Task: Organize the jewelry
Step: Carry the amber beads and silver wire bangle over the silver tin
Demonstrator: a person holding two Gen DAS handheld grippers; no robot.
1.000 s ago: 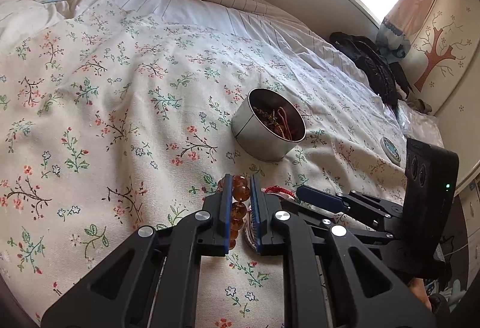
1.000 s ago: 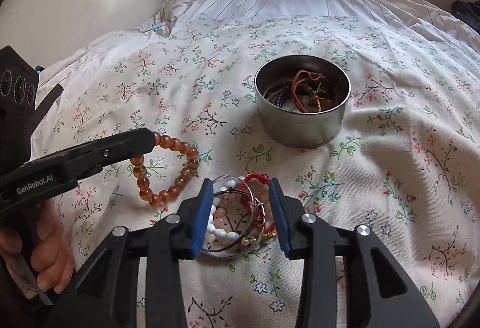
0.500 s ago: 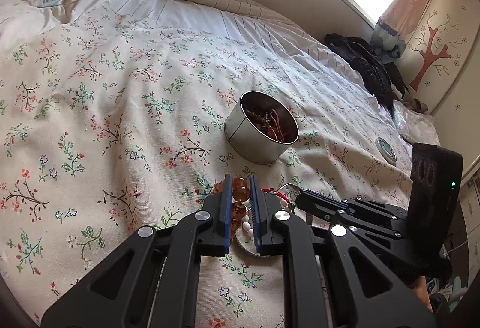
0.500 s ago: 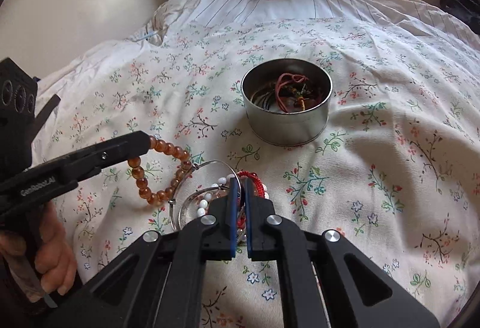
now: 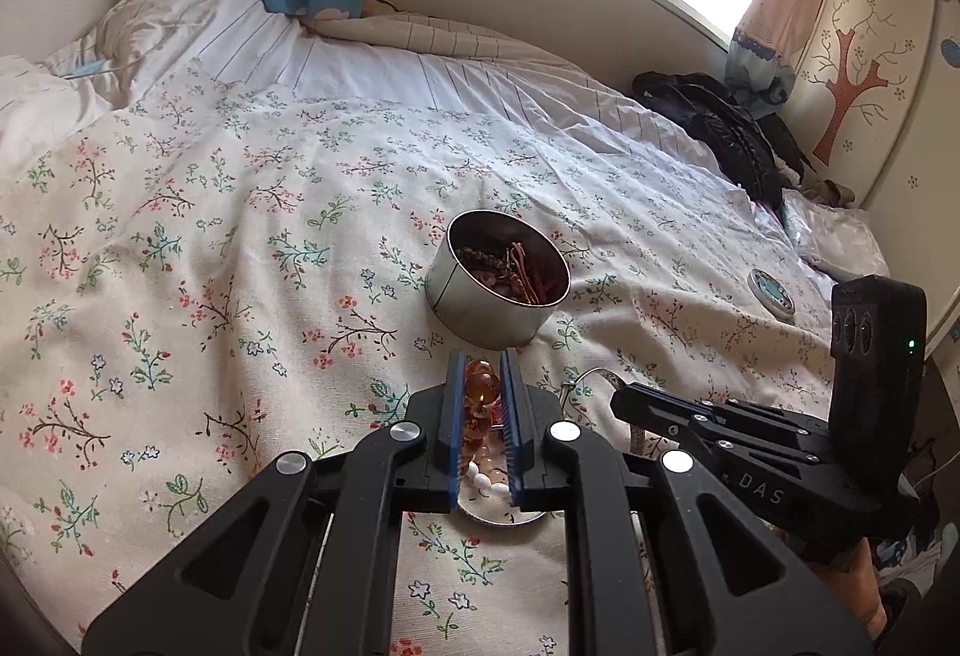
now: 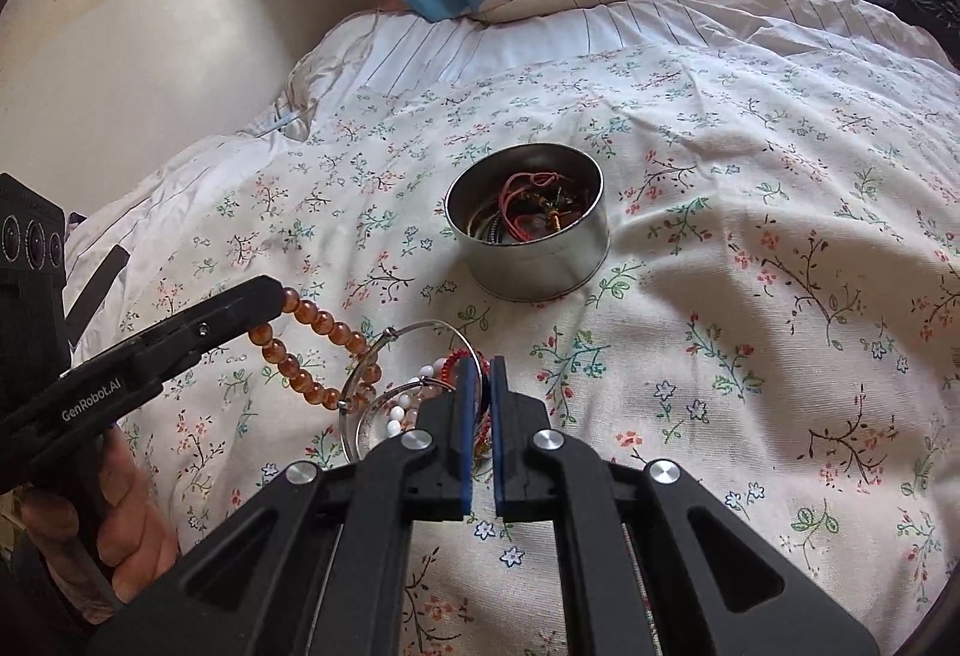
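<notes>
- On the floral bedspread (image 5: 180, 248), left wrist view: left gripper (image 5: 480, 416) is clenched on the amber bead bracelet (image 5: 480, 386), beads pinched between the blue pads. Round metal tin (image 5: 498, 314), already holding cords and trinkets, sits just beyond the fingertips. Right gripper (image 5: 630, 404) reaches in from the right, near the loose pile.
- Right wrist view: right gripper (image 6: 480, 380) is clamped on a tangle of red beaded strand (image 6: 453, 359) and thin cords; white bead bracelet (image 6: 396, 416) and silver bangle (image 6: 414, 332) lie against it, and whether they are caught too is unclear. Amber loop dangles from the left gripper (image 6: 264, 296); a hand (image 6: 114, 512) grips its handle.
- Judgement: carry each piece over the tin's mouth, lift clear of the bangle so nothing drags, release only once above the rim.
</notes>
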